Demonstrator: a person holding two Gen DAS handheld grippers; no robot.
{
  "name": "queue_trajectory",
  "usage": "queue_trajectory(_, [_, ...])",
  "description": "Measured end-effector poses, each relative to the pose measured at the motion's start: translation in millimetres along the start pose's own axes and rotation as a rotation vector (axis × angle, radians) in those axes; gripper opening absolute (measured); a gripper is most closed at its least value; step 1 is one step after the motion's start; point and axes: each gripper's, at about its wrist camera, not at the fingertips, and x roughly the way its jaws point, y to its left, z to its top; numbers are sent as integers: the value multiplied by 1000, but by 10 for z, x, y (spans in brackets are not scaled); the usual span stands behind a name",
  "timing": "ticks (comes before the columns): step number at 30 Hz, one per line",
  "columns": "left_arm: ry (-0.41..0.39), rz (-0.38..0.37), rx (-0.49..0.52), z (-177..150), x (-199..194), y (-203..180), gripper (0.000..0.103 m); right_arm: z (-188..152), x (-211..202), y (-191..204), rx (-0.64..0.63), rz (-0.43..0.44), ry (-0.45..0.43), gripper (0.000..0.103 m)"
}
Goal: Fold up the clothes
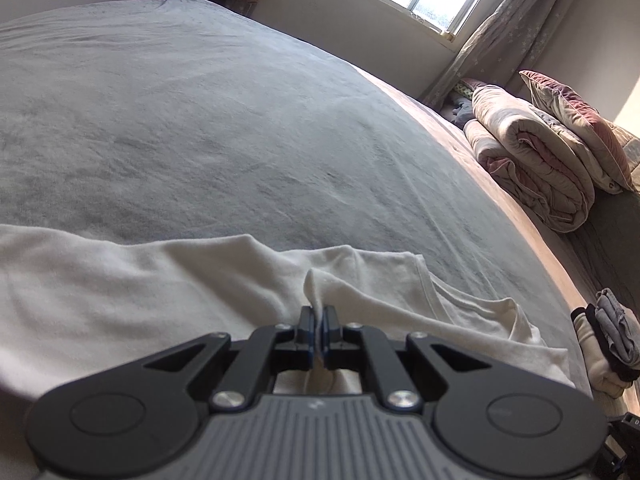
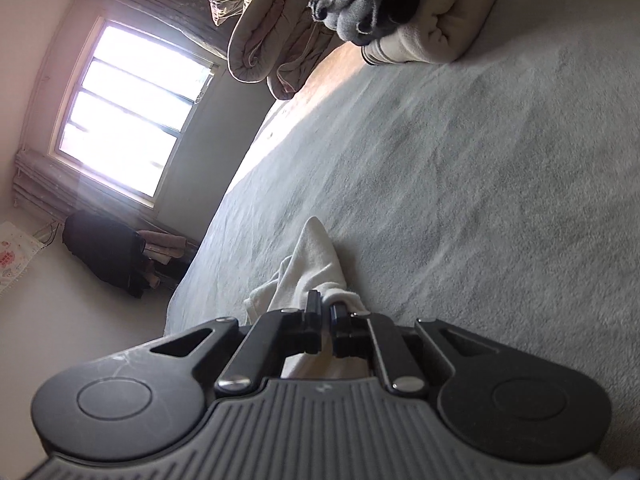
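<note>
My white garment (image 1: 168, 280) lay spread across the grey bed, rumpled. One fold rose pinched upward. Another corner (image 2: 316, 256) stood bunched too.

The right hand-held gripper (image 2: 325, 310) pinches a fold of white garment (image 2: 316, 256) over the grey bed (image 2: 480, 200). Folded clothes (image 2: 400, 12) lie beyond, near the window (image 2: 132, 112).
</note>
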Motion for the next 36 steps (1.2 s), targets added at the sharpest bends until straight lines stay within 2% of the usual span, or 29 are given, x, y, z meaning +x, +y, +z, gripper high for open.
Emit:
queue_trajectory(8, [6,33,-16,28,35,47,4,-38,122,197,-232,-80,74,9])
queue_trajectory(11, [5,57,-5,26,40,40,9,-36,134,262,-321,-95,105,10])
queue_trajectory(13, [6,68,13,30,-7,40,11,-22,91,306,-373,-98,126,14])
queue_trajectory(14, [-1,75,24,33,-49,40,16,-8,46,327,-399,-97,137,19])
queue_trajectory(15, [-15,89,37,34,-107,42,27,11,-17,335,-422,-96,143,29])
queue_trajectory(16, [-33,100,48,36,-171,47,31,42,-74,328,-436,-90,139,37])
queue_trajectory(17, [-58,99,53,36,-242,59,32,78,-128,317,-448,-84,132,46])
queue_trajectory(21, [-88,-3,39,-5,-375,83,32,256,-141,269,-420,-73,116,47])
queue_trajectory(25, [-97,-88,99,-135,-338,-20,32,392,82,193,-328,-62,127,46])
queue_trajectory(29, [-94,-53,161,-249,-229,-47,32,492,450,251,-339,-59,176,46])
queue_trajectory(32, [-92,-38,147,-338,-170,49,33,545,729,334,-379,-70,211,44])
queue_trajectory(34, [-107,-57,131,-383,-173,107,33,577,886,375,-405,-77,224,24])
queue_trajectory(35, [-111,-62,126,-393,-176,117,33,589,940,384,-418,-80,222,6])
queue_trajectory(36, [-115,-67,122,-404,-179,128,33,595,959,401,-436,-71,202,6])
